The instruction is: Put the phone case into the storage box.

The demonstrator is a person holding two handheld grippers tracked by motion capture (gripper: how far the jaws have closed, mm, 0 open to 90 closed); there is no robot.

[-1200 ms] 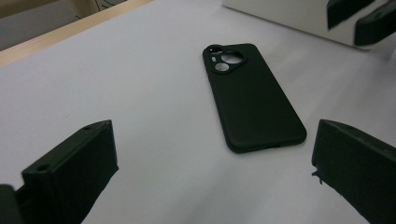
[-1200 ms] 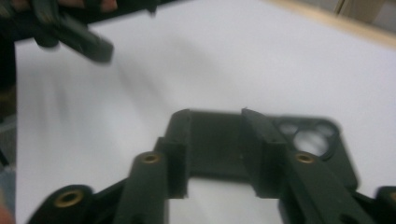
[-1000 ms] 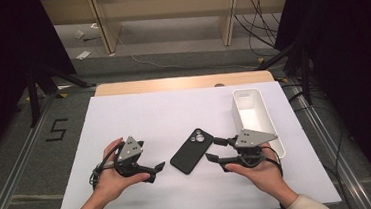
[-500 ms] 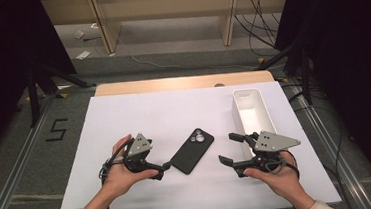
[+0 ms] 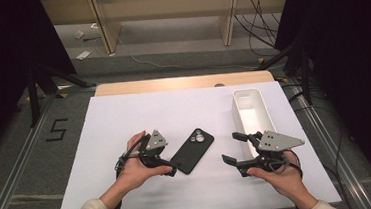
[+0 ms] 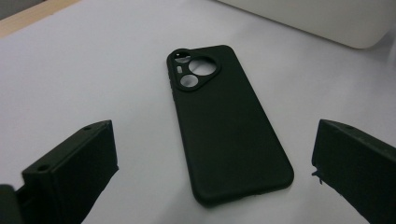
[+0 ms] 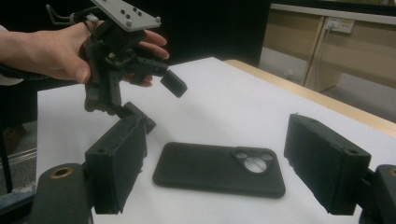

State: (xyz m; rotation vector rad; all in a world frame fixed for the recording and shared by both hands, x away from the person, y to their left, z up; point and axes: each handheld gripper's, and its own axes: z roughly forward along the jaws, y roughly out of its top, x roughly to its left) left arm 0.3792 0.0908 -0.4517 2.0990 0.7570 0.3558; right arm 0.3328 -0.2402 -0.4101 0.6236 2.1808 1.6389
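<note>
Phone case (image 5: 192, 150) flat on white table (image 5: 174, 110), camera cutouts up. Left gripper (image 5: 171, 166) just beside it, jaws apart. Right gripper (image 5: 233, 147) near, jaws just opened, empty.

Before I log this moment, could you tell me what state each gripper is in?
Left gripper: open, holding nothing, close to the phone case.
Right gripper: open, holding nothing; its jaws have just been opening.

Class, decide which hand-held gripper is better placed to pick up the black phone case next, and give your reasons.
Left. The left hand-held gripper sits right at the near end of the phone case, jaws open to either side of it. The right hand-held gripper, also open, stands apart to the case's right.
</note>
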